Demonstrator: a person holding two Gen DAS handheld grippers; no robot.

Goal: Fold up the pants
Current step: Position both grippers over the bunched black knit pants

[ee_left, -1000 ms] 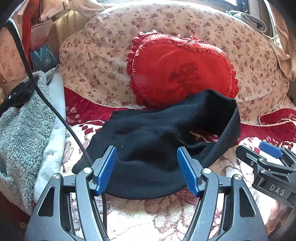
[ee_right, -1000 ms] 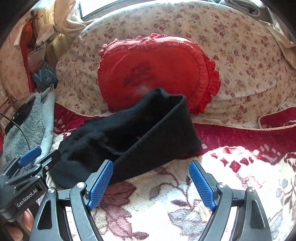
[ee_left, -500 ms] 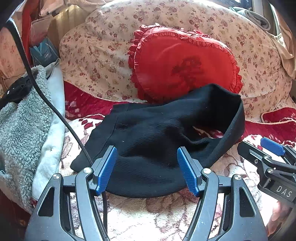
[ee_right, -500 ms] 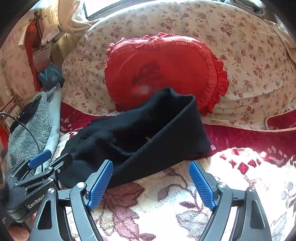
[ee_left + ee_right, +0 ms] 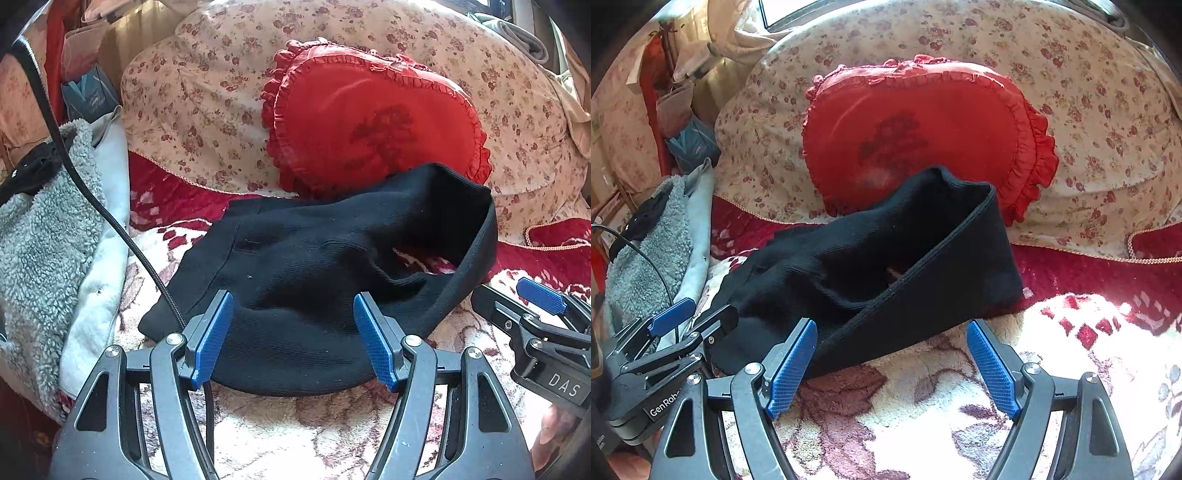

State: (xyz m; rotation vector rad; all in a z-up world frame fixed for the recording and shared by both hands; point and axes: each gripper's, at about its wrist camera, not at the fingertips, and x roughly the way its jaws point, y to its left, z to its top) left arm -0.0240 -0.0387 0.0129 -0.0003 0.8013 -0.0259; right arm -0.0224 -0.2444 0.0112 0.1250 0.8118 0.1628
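Observation:
The black pants (image 5: 314, 266) lie crumpled on a floral blanket (image 5: 280, 435), with the waistband (image 5: 945, 266) standing open toward the right. My left gripper (image 5: 295, 339) is open, its blue pads on either side of the near edge of the pants, holding nothing. My right gripper (image 5: 890, 362) is open and empty just in front of the waistband edge. The right gripper also shows in the left wrist view (image 5: 535, 325), and the left gripper shows at the lower left of the right wrist view (image 5: 668, 339).
A red heart-shaped cushion (image 5: 373, 125) leans on a floral pillow (image 5: 207, 96) behind the pants. A grey fleece garment (image 5: 44, 251) lies at the left. A black cable (image 5: 110, 221) runs across the left side.
Both grippers have drawn slightly nearer to the pants and lowered a little. The pants have not moved. Both stay open.

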